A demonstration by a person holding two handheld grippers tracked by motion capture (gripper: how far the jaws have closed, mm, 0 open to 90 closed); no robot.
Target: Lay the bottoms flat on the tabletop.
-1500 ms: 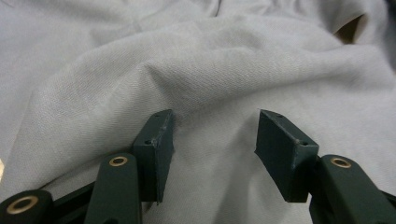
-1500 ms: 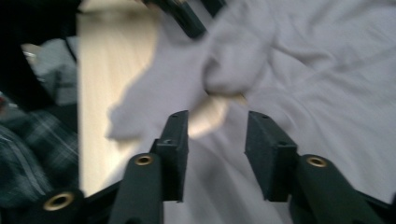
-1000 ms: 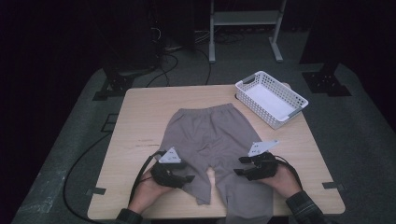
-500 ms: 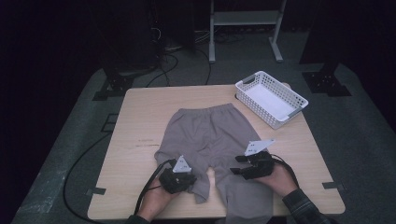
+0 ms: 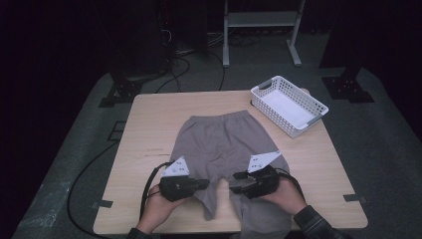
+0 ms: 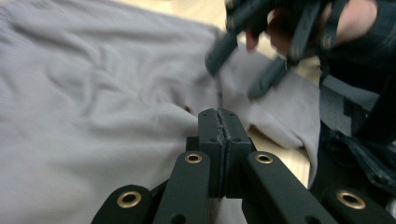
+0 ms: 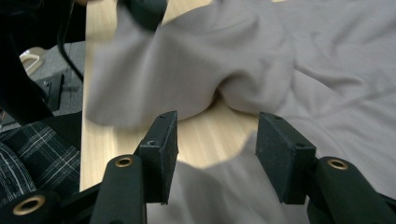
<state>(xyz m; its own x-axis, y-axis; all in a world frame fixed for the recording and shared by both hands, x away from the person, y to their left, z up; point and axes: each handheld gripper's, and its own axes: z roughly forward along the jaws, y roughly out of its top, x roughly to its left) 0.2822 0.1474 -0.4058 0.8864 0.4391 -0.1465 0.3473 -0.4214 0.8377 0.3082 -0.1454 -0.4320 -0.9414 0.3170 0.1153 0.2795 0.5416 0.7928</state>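
Note:
Grey shorts [image 5: 219, 142] lie flat on the wooden table [image 5: 149, 124], waistband at the far side, legs toward me. My left gripper [image 5: 203, 184] points right at the inner edge of the left leg. In the left gripper view its jaws [image 6: 219, 135] are pressed together on a fold of that cloth. The right gripper view has the cloth [image 7: 154, 70] drawn up toward that gripper [image 7: 142, 9]. My right gripper [image 5: 238, 181] points left at the right leg's inner edge. Its jaws [image 7: 215, 149] stand open just above bare wood and cloth.
A white slatted basket [image 5: 288, 104] stands at the table's far right corner. Black cables [image 5: 99, 164] trail off the left edge onto the grey floor. A metal stand [image 5: 259, 30] is behind the table. A plaid sleeve [image 7: 37, 158] lies near the front edge.
The left gripper's jaws have closed on the left leg's edge and lifted it slightly. The right gripper has slid left toward the gap between the legs.

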